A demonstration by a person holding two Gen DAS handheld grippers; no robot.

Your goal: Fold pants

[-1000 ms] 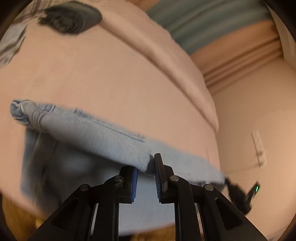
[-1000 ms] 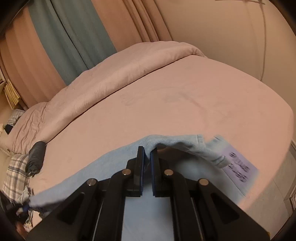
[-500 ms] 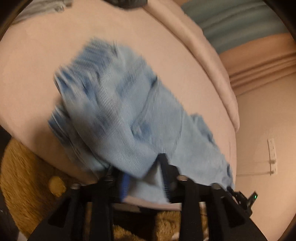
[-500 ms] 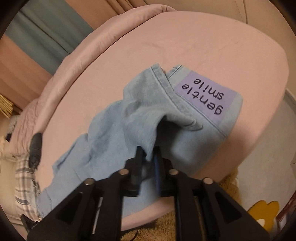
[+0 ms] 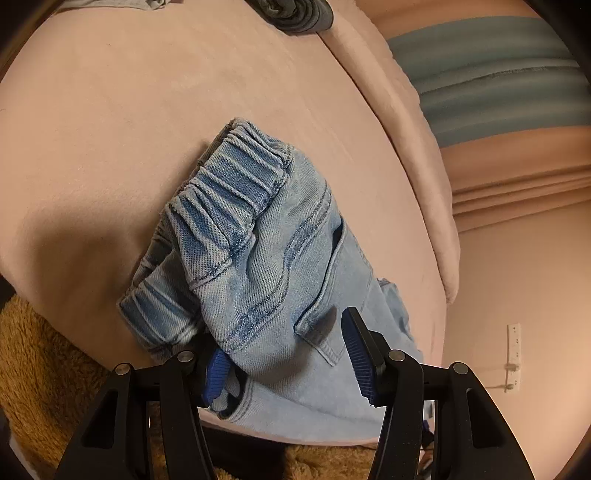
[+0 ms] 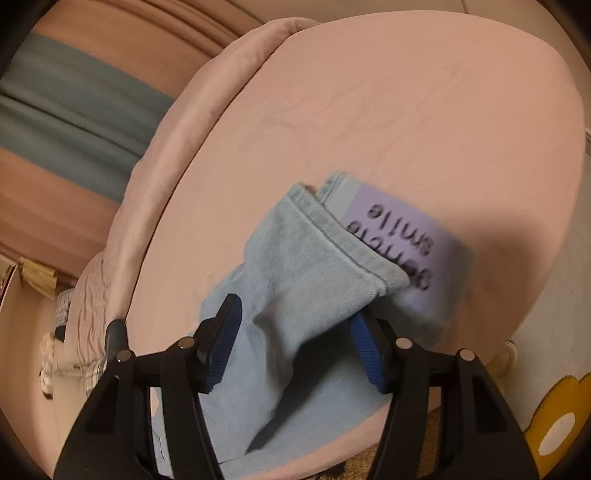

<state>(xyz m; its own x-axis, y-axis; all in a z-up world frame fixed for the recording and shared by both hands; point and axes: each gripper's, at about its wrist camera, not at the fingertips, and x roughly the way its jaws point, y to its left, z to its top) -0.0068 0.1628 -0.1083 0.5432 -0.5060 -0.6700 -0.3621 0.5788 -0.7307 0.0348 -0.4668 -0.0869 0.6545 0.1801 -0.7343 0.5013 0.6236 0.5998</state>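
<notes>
1. Left wrist view: left gripper [image 5: 286, 363] spread wide, jaws well apart; nothing clamped; denim lies between and over the blue pads [image 5: 216, 373]; left pad partly hidden by cloth, right pad bare.
2. Pants [image 5: 273, 280] are light blue denim, bunched on the pink bed [image 5: 155, 110] near its front edge; elastic waistband [image 5: 232, 184] gathered and folded over on top, pointing away from the camera; a pocket opening [image 5: 321, 325] shows just ahead of the right pad.
3. Dark grey cloth [image 5: 295, 14] lies at the far top of the bed; pink duvet roll [image 5: 406, 122] runs along the far side; teal curtain [image 5: 491, 81] behind it; wall socket [image 5: 514, 347] at right; brown fuzzy rug [image 5: 40, 376] below the bed edge.
4. Right wrist view: right gripper [image 6: 295, 350] also wide open; no grip on anything; a fold of the pants [image 6: 314, 266] humps up between the pads [image 6: 221, 347]; cannot tell whether cloth touches the right pad.
5. Leg hem [image 6: 332, 229] is turned over on top of a lilac patch [image 6: 402, 240] with dark lettering, blurred and part hidden; patch lies toward the right of the bed [image 6: 406, 110].
6. Rest of the denim trails down toward the near bed edge under the gripper; plaid cloth [image 6: 92, 373] at far left, yellow flower mat [image 6: 554, 417] on the floor at lower right.
</notes>
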